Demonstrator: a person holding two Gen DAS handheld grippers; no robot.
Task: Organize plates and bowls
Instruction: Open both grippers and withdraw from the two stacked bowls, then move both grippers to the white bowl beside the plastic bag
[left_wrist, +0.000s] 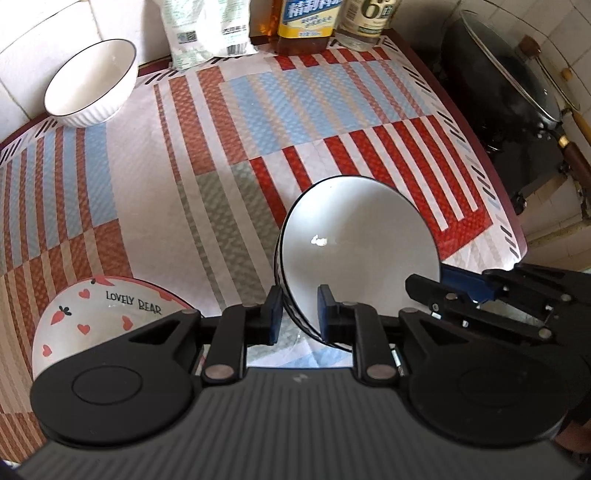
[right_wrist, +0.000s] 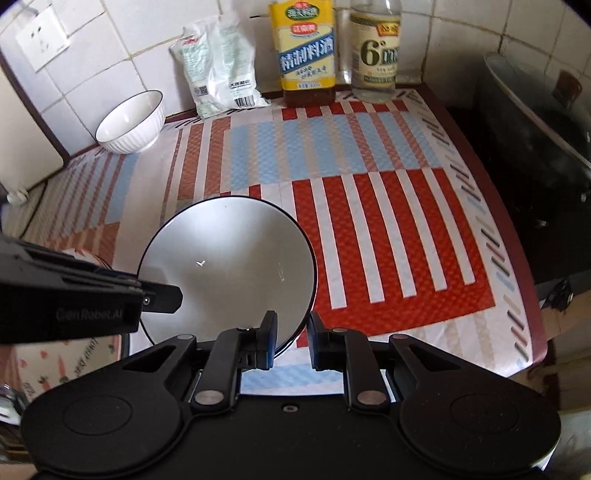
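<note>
Left wrist view: three bowls are visible. A white ribbed bowl (left_wrist: 90, 83) with a thin dark rim stands upright at the upper left, on the edge of the surface (left_wrist: 155, 177), which is covered by a woven-looking mat of red, blue and pale stripes. A second bowl printed with hearts, carrots and the words LOVELY BEAR (left_wrist: 110, 314) sits at the lower left. The third, a glossy white bowl with a black rim (left_wrist: 354, 254), is tilted up on its side just right of centre. The left gripper (left_wrist: 299, 317) has its blue-padded jaws closed on this bowl's ribbed wall, one pad outside, one inside. The right gripper (left_wrist: 443, 291) reaches in from the right edge at the same bowl's rim; from here I cannot tell whether it pinches it. Along the top stand one white bag (left_wrist: 207, 33) and two bottles, one with a yellow label (left_wrist: 306, 22), one clear (left_wrist: 365, 22). A dark lidded wok (left_wrist: 517, 96) fills the upper right.

Right wrist view: the tilted bowl (right_wrist: 236, 258) lies at centre, round and smooth inside. The right gripper's (right_wrist: 291, 339) jaws stand slightly apart, the left pad at the bowl's lower rim and the right pad seemingly clear of it, so it probably is not clamped. The left gripper (right_wrist: 162, 295) enters from the left edge onto the bowl. The ribbed bowl (right_wrist: 131, 123) is at upper left, the printed one (right_wrist: 74, 362) partly hidden at lower left. The bag (right_wrist: 218, 66) and the two bottles (right_wrist: 306, 51) (right_wrist: 376, 51) stand against a white tiled wall (right_wrist: 110, 55).
</note>
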